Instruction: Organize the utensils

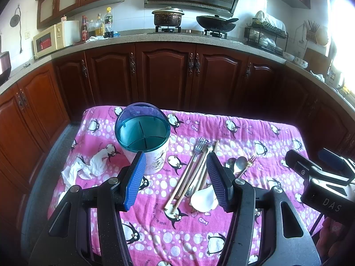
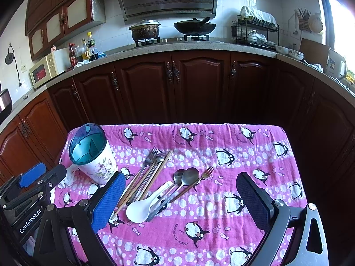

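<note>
The utensils lie in a loose heap near the middle of the desk — a fork (image 2: pixel 152 155), wooden chopsticks (image 2: pixel 144 181), two metal spoons (image 2: pixel 188 175), a small fork (image 2: pixel 206 173) and a white ceramic spoon (image 2: pixel 142 208), all overlapping. To their left stands a white holder (image 2: pixel 97 166) with a teal divided insert, upright, its hinged lid tipped back. A crumpled tissue (image 1: pixel 88 166) lies just left of the holder. The pink penguin cloth (image 2: pixel 221 199) covers the desk. The left gripper (image 1: pixel 175 173) and the right gripper (image 2: pixel 179 199) both hover above the near side — jaws spread wide, gripping nothing.
</note>
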{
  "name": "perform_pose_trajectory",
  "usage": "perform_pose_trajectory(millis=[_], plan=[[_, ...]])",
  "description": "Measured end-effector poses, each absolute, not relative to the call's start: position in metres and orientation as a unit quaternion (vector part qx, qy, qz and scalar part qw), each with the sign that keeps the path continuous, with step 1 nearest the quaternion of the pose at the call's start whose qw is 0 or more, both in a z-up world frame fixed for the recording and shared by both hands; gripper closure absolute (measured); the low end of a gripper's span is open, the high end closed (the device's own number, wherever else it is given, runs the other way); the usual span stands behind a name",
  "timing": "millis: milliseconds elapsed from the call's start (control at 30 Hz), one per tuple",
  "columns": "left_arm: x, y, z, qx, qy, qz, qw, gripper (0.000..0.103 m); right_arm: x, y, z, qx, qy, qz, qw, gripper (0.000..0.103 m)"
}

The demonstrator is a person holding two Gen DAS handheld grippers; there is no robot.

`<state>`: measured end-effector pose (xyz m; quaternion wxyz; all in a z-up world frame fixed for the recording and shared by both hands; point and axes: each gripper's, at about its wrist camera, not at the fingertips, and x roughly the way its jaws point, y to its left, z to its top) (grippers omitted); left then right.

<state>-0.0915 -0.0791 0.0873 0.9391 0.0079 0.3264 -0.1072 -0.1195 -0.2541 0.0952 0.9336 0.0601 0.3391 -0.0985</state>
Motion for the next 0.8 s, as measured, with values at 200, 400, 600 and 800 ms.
perform_pose_trajectory(millis=[200, 400, 600, 800], plan=[[-0.0918, -0.0797, 0.0856, 0.009, 0.330, -0.108, 0.938, 0.047, -0.1194, -0.2533, 0.0956, 0.060, 0.339, -0.096, 0.934, 0.004], [-0.0922, -0.0810, 0.0835, 0.012, 0.332, -0.109, 0.937, 0.047, -0.1182, -0.2536, 0.0929, 0.061, 0.344, -0.094, 0.932, 0.004], [-0.0915, -0.0819, 0.0808, 0.012, 0.335, -0.108, 0.936, 0.047, -0.1180, -0.2528, 0.0908, 0.060, 0.347, -0.093, 0.931, 0.004], [-0.0896, -0.0805, 0.0791, 0.009, 0.338, -0.105, 0.935, 0.047, -0.1173, -0.2520, 0.0897, 0.060, 0.349, -0.092, 0.931, 0.004]])
